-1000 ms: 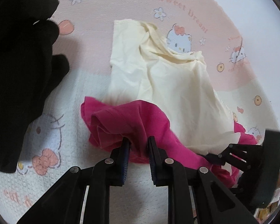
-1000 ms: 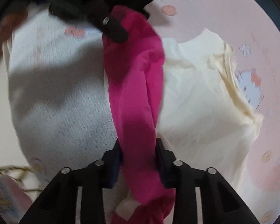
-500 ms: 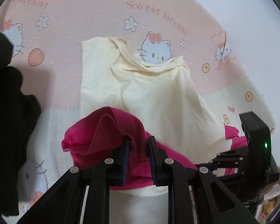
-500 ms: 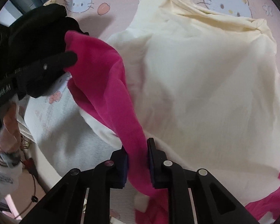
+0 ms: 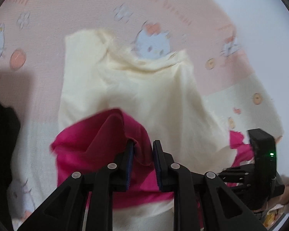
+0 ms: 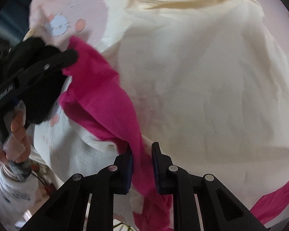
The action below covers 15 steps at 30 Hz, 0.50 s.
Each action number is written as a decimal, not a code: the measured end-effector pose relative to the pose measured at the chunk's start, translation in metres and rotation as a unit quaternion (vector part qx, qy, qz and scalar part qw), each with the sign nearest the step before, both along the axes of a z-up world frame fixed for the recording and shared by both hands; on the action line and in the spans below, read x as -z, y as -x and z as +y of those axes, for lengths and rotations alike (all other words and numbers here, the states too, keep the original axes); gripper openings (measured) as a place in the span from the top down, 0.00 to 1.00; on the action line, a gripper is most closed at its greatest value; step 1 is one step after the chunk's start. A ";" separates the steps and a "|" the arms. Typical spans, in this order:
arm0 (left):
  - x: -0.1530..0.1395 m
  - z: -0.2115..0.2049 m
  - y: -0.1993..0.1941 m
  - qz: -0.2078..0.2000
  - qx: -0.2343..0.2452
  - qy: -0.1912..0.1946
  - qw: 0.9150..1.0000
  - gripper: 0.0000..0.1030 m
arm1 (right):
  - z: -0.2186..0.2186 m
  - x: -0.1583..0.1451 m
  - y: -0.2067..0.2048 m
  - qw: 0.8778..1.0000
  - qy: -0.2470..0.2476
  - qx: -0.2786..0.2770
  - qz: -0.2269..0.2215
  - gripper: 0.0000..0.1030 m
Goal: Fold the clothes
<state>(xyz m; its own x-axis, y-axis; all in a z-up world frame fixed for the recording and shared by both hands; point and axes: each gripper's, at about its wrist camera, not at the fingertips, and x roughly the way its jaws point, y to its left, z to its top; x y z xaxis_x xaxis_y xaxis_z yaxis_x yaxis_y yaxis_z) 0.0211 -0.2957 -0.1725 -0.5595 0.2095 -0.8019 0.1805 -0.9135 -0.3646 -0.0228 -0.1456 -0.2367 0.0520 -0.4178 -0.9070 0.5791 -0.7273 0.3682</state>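
Left gripper (image 5: 142,159) and right gripper (image 6: 142,161) each clamp the pink garment (image 6: 98,88). Stretched between them over the cream shirt (image 5: 144,96), likely to fold it.

A magenta garment (image 5: 98,142) lies on a plain cream shirt (image 5: 144,96). Beneath the shirt, the blanket (image 5: 67,9) is pale pink and white, printed with cartoon cats, flowers and orange dots.
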 end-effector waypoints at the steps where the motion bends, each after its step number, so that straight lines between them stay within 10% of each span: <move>1: 0.003 -0.003 0.002 -0.017 -0.001 -0.006 1.000 0.70 | 0.001 0.000 0.000 1.000 -0.002 -0.002 0.004 0.85; 4: 0.007 -0.015 -0.001 -0.032 -0.017 -0.030 0.999 0.39 | -0.001 -0.003 -0.003 0.999 -0.016 -0.016 0.026 0.85; 9: 0.001 -0.035 -0.014 -0.025 -0.049 -0.044 0.998 0.39 | -0.003 -0.007 -0.007 0.996 -0.047 -0.042 0.062 0.84; 15: 0.004 -0.057 -0.031 -0.032 -0.088 -0.039 0.995 0.39 | -0.008 -0.020 -0.013 0.993 -0.052 -0.065 0.078 0.53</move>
<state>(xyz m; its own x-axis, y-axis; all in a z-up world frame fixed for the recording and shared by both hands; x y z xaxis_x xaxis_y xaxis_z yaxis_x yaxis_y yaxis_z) 0.0524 -0.3527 -0.1763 -0.5405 0.1764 -0.8227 0.3600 -0.8353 -0.4156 -0.0098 -0.1538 -0.2169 -0.0457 -0.3197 -0.9464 0.7155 -0.6716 0.1923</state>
